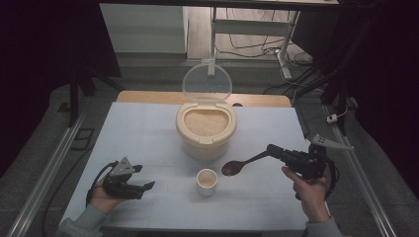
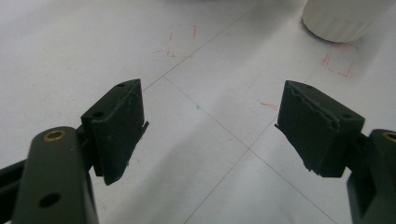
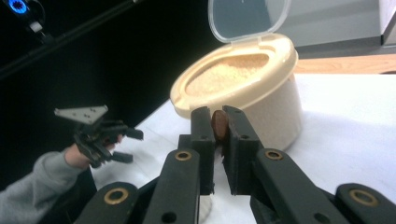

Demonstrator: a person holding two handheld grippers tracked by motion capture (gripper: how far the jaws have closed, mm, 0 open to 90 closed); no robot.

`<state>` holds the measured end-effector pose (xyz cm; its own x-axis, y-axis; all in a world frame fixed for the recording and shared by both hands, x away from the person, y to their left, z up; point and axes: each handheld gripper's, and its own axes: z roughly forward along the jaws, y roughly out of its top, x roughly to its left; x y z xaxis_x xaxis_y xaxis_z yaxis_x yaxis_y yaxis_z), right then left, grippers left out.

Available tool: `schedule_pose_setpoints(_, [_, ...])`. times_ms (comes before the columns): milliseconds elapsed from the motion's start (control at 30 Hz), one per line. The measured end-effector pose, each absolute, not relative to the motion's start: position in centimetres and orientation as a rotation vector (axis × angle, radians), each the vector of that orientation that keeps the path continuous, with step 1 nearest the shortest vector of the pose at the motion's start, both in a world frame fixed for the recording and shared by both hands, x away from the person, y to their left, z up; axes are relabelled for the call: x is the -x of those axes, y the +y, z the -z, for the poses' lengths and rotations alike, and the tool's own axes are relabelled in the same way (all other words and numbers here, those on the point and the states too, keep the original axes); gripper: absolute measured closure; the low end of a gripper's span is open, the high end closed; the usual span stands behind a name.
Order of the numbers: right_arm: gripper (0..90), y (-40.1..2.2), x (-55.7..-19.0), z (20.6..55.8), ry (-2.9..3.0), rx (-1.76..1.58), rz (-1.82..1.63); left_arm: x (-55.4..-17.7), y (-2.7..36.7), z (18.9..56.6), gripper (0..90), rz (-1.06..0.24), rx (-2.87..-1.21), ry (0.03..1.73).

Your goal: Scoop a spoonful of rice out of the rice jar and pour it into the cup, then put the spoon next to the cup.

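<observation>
A cream rice container (image 1: 206, 129) stands mid-table with its clear lid (image 1: 207, 82) flipped up and pale grain inside. In front of it sits a small white cup (image 1: 207, 181) holding some grain. My right gripper (image 1: 271, 148) is shut on the handle of a brown wooden spoon (image 1: 233, 168), whose bowl hovers just right of the cup. In the right gripper view the jaws pinch the spoon handle (image 3: 218, 125) with the container (image 3: 261, 88) behind. My left gripper (image 1: 143, 177) rests open at the table's left front; between its pads (image 2: 119, 126) lies bare table.
The white tabletop (image 1: 143, 133) carries faint red marks (image 2: 338, 63). A wooden board edge (image 1: 148, 97) runs along the back. Metal rails (image 1: 54, 163) flank both sides, and cables (image 1: 257, 47) lie on the floor behind.
</observation>
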<state>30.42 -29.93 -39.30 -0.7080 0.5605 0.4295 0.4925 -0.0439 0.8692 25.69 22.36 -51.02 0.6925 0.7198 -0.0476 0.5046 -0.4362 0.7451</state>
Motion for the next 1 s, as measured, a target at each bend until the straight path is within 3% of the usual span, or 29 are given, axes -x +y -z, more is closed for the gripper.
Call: schedule_pose_setpoints(1000, [82.9, -23.1, -32.1, 41.5, 2.770, -0.955, -1.498, -25.9, 22.2, 51.1, 22.5, -0.354, -2.142, 0.927])
